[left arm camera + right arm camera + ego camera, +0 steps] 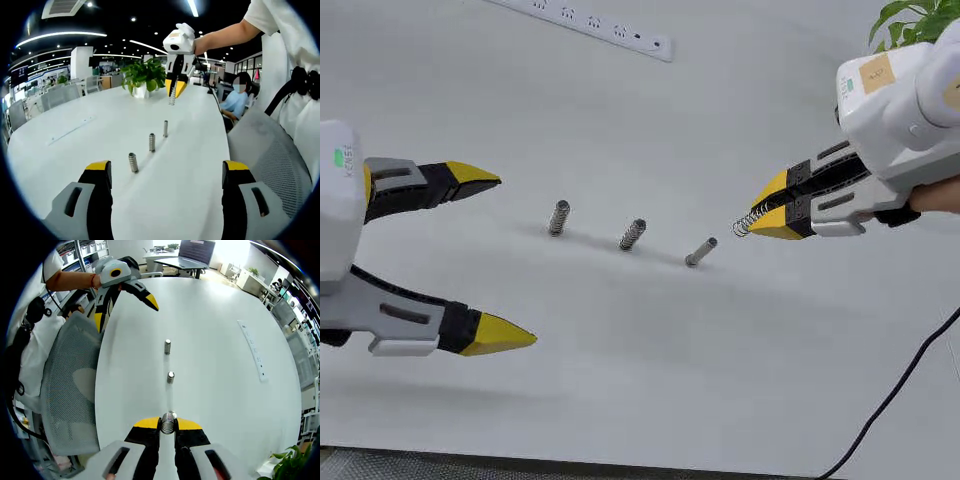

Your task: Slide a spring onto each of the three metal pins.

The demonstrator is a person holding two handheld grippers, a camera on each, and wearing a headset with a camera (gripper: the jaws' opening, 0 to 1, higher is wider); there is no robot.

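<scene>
- Head view: three metal pins stand in one row on the white desk (620,380).
- The first pin (561,205) is the one nearest the left gripper (517,260). It has the first spring (557,221) around it.
- The middle pin (640,223) has the second spring (631,238) around it.
- The third pin (701,251) is bare.
- There are three springs in all. Two sit on pins, and one loose spring (750,222) is up in the air.
- The right gripper (760,213) has its two fingers pressed onto the loose spring and pinches one end. The free end sticks out toward the third pin. It is near the pin but not touching it.
- The left gripper hangs over the desk with its two fingers spread wide. It is off to the side of the first pin, well apart from it.
- Left gripper view: the three pins run away in a line. The right gripper is above the far end, and the loose spring points down from its yellow tips.
- Right gripper view: the loose spring looks like a small ring between the two yellow tips. Two pins stand in a line past it.
- One white power strip (590,22) lies at the far side of the desk.
- One green plant (910,18) is at the far corner.
- One black cable (900,390) crosses the near corner.
</scene>
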